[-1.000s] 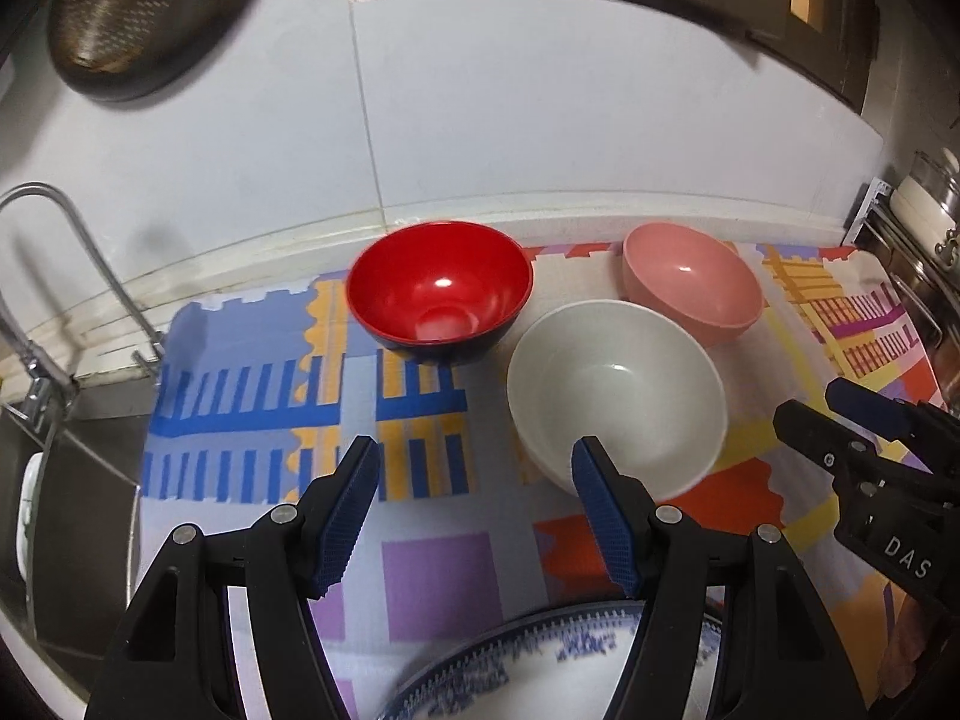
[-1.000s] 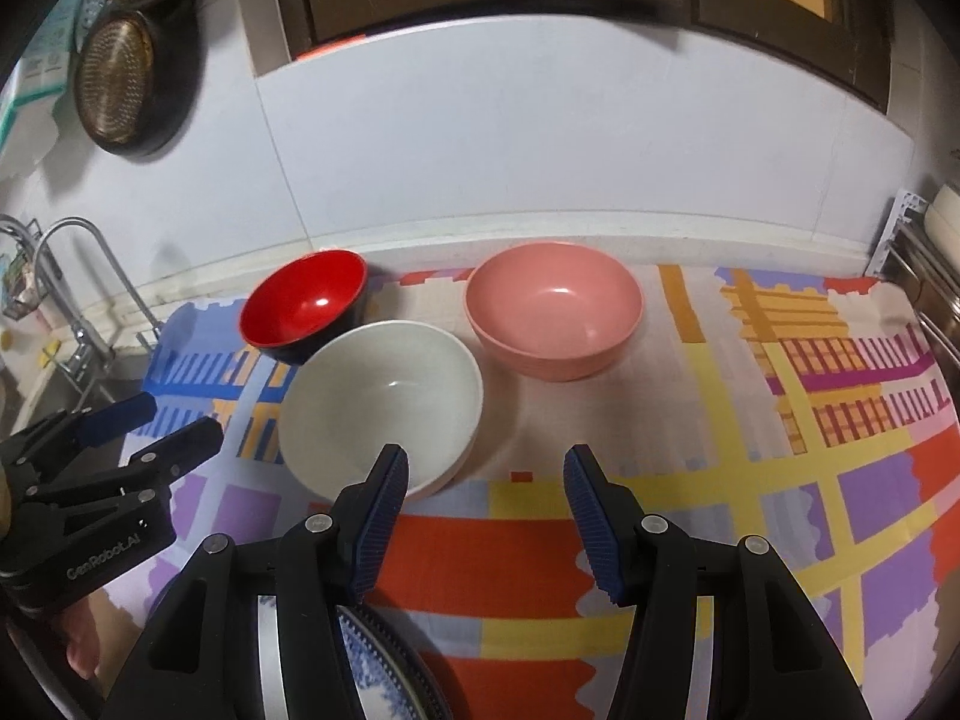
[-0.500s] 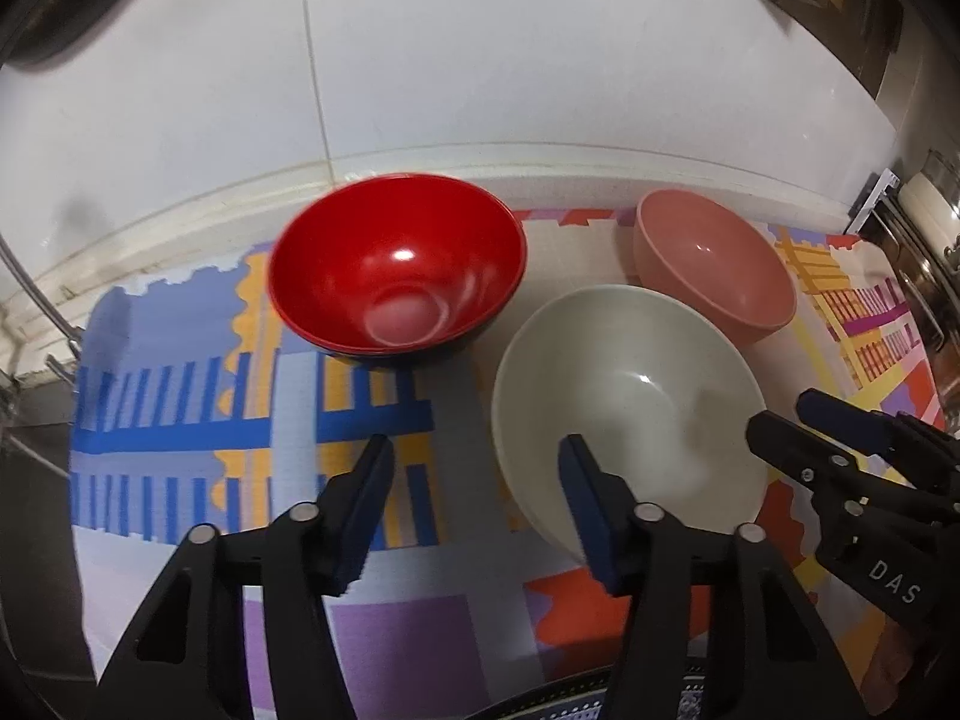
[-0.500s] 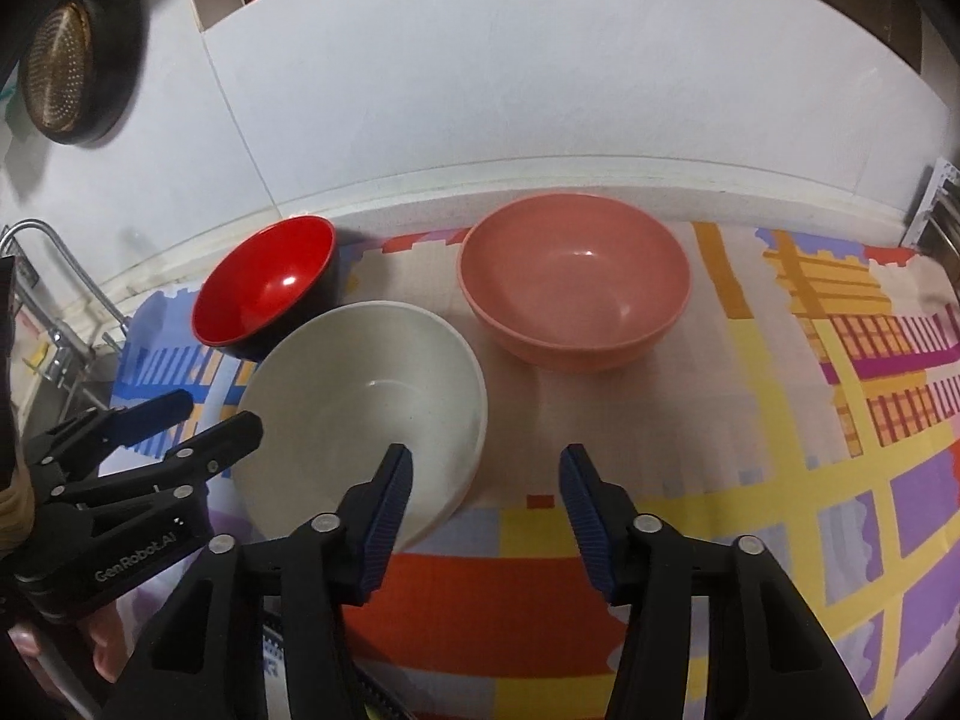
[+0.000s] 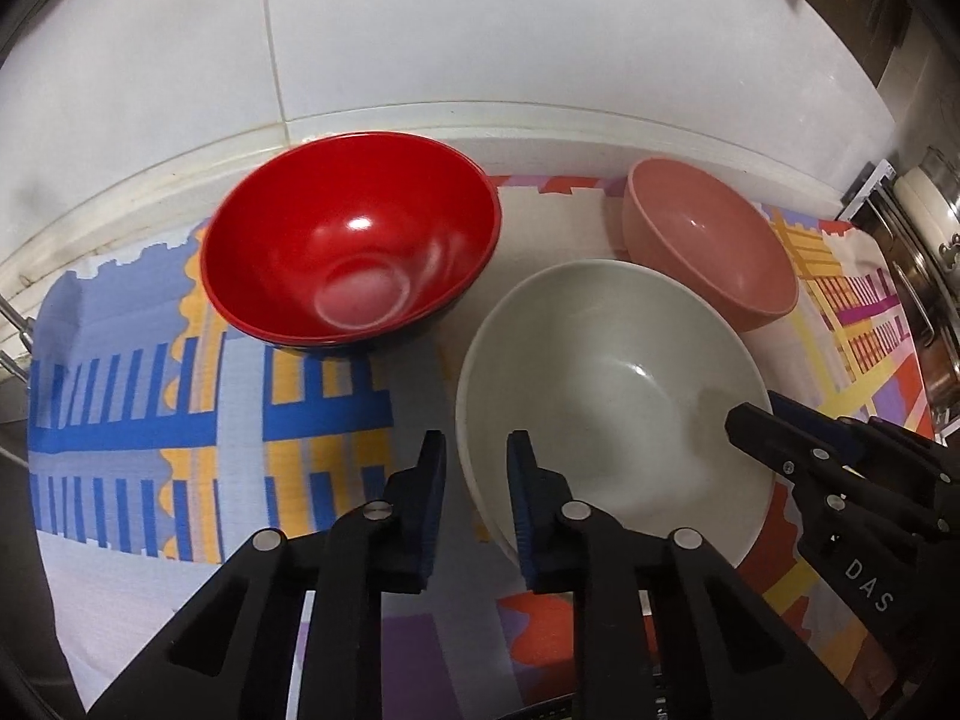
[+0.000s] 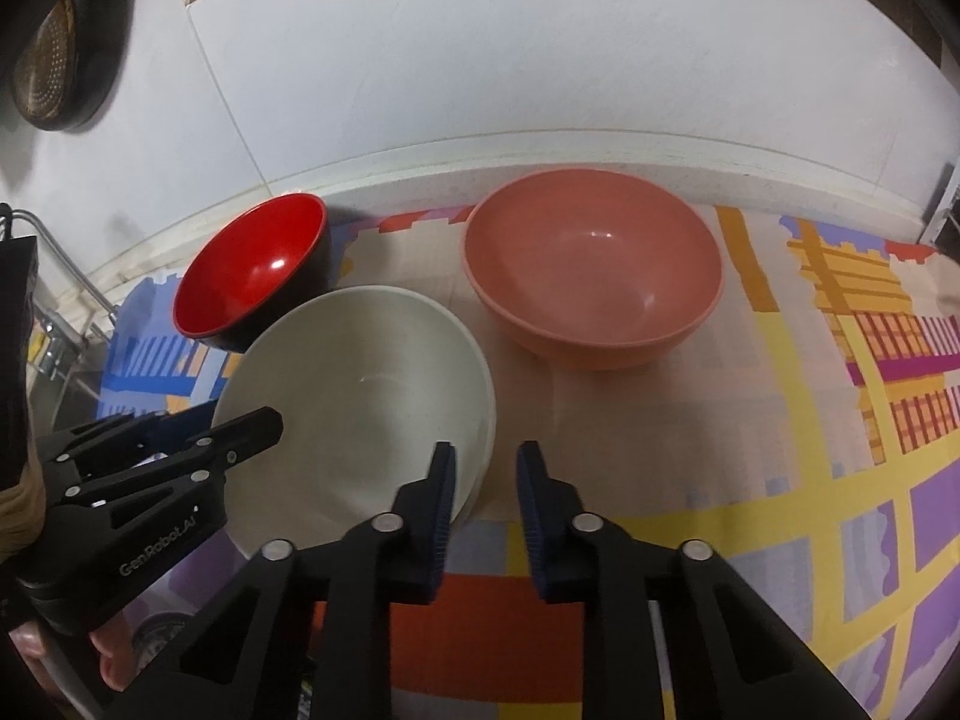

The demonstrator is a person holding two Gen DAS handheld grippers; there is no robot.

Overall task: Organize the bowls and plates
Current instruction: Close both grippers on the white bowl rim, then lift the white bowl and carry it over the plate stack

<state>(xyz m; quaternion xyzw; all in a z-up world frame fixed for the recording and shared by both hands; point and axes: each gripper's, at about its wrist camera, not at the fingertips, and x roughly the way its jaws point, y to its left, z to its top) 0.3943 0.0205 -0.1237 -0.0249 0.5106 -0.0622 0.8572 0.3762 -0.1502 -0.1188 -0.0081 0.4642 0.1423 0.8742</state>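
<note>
Bowls in three colours stand on a kitchen bench point(image 6: 420, 165) below a white tiled wall point(image 5: 540, 30), on a patterned cloth point(image 6: 840, 420) of blue, yellow, orange and purple blocks that covers most of the surface.

Nearest the cameras is the white bowl point(image 5: 630, 372), the widest of the three, upright on the cloth. Behind it to the right stands the pink bowl point(image 6: 594, 276), upright and close to the white one; whether the two rims touch cannot be told. Behind it to the left stands the red bowl point(image 5: 354, 240), black on the outside, just beside the white bowl near the raised back edge of the bench.

A person brings a hand-held gripper to each side of the white bowl. The left hand-held gripper point(image 5: 477, 450) straddles the bowl's left rim, one blue pad outside the wall and one inside; its jaws are closing, down to a narrow gap with the rim between them, and the pads are not seen to press on it. The right hand-held gripper point(image 6: 486, 453) straddles the right rim in the same way, closing, with a strip of cloth showing between the bowl's edge and the outer pad.

A perforated metal strainer point(image 6: 54, 72) hangs on the wall at far left, above a metal tap point(image 6: 54, 240). Fingers point(image 6: 114, 666) of the person's left hand show under the left tool.
</note>
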